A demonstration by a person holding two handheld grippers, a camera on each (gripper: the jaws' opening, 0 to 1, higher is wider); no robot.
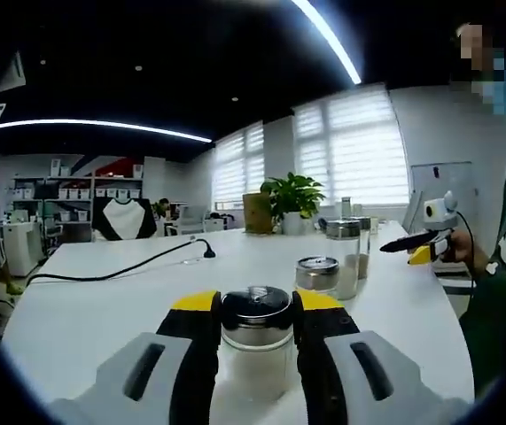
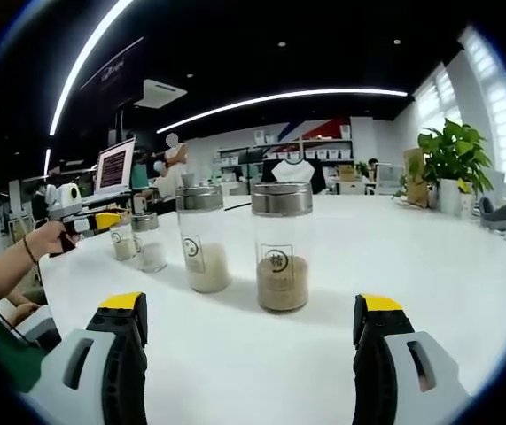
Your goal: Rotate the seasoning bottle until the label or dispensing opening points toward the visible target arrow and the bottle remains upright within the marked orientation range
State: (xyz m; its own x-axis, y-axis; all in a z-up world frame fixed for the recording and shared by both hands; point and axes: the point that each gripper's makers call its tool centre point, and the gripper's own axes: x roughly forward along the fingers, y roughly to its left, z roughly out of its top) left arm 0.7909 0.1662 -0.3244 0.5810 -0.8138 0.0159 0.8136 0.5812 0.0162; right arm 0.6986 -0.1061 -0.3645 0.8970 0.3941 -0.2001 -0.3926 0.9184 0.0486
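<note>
A glass seasoning bottle (image 1: 255, 332) with a metal lid and pale contents stands upright on the white table (image 1: 102, 310). My left gripper (image 1: 255, 305) is shut on it, one yellow-tipped jaw on each side of the lid. In the right gripper view that same gripper (image 2: 102, 219), held in a hand, clasps the bottle (image 2: 125, 241) at the far left. My right gripper (image 2: 253, 332) is open wide and holds nothing; it points at a tall bottle with brown contents (image 2: 281, 252). It also appears at the table's right edge (image 1: 408, 241).
A tall bottle with white contents (image 2: 204, 241) and a short bottle (image 2: 151, 246) stand in a row between the two grippers. A black cable (image 1: 120, 270) crosses the table's left. A potted plant (image 1: 292, 199) and a laptop (image 2: 115, 166) sit at the edges.
</note>
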